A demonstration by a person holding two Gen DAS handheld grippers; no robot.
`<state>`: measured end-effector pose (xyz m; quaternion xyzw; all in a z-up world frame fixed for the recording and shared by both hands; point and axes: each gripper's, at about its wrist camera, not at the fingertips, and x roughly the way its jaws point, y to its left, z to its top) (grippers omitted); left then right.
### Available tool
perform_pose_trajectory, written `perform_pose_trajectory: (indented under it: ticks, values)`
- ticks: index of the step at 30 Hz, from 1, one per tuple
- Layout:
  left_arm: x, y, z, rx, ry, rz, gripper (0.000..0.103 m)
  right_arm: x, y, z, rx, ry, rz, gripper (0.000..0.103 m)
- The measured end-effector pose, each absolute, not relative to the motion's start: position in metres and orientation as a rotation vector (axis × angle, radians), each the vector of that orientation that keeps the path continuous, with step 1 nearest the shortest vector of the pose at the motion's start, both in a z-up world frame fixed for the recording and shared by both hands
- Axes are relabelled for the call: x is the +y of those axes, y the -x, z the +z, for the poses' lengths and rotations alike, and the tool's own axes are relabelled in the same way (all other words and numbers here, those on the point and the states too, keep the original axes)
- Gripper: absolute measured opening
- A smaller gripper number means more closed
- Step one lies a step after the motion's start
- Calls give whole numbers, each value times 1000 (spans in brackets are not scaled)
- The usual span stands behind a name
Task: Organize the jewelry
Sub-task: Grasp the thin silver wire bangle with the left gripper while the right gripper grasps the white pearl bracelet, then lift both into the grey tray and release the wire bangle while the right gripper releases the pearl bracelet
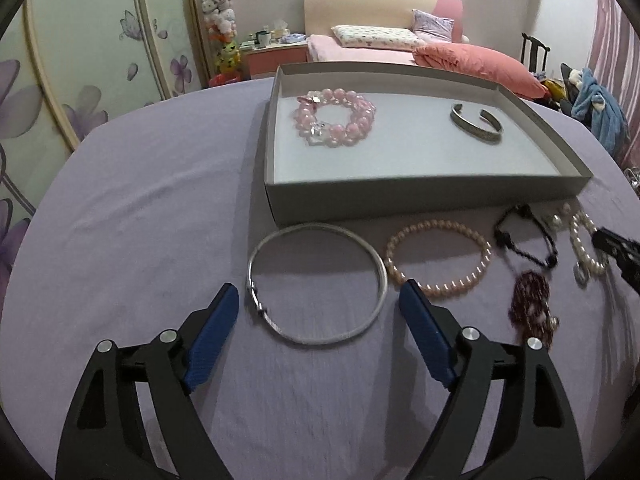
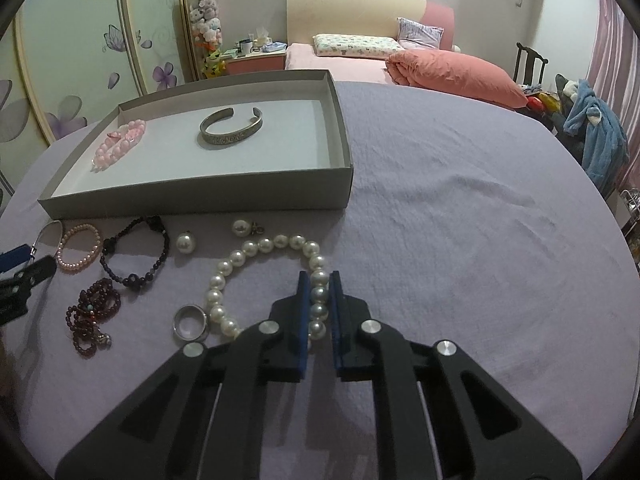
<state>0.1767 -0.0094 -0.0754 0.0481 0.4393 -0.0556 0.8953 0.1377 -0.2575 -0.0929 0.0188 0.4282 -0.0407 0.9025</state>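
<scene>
Your left hand-held gripper (image 1: 318, 300) is spread wide, empty, low over the purple-covered desk (image 2: 460, 220), its blue pads either side of the near arc of the silver bangle (image 1: 316, 282), which lies flat just in front of the box (image 1: 420, 196). To lift it well, close on one section of the thin rim rather than across the whole hoop; it is stiff and may skid on the cloth. Next along the row: pink pearl bracelet (image 1: 438, 258), black bead bracelet (image 2: 134, 256), dark red bead strand (image 2: 92, 312), two loose pearl pieces (image 2: 186, 242), a silver ring (image 2: 191, 322). All sit in front of the box, apart from each other. Your right hand-held gripper (image 2: 319, 280) has its jaws drawn narrow around the right side of the white pearl bracelet (image 2: 264, 284), pearls between the pads; whether they actually pinch cannot be told, so confirm grip before raising. Lift straight up, so the hanging loop does not drag the ring just beside it. Clear the box's front wall, then lower into bare floor. Inside already: pink bead bracelet (image 1: 336, 118) at left, metal cuff (image 2: 231, 130) toward the right.
</scene>
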Motion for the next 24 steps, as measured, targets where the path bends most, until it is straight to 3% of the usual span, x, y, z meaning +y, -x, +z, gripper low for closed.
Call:
perform_pose_trajectory:
  ticks: [2,24]
  values:
    - [-7,-180,-75,905,-91,-108,73,-258,-138,-93,885,-43,-83,11]
    - [1,-156,-73,909,-93,-107,77,-262,-137,-93,886,-59,-75,11]
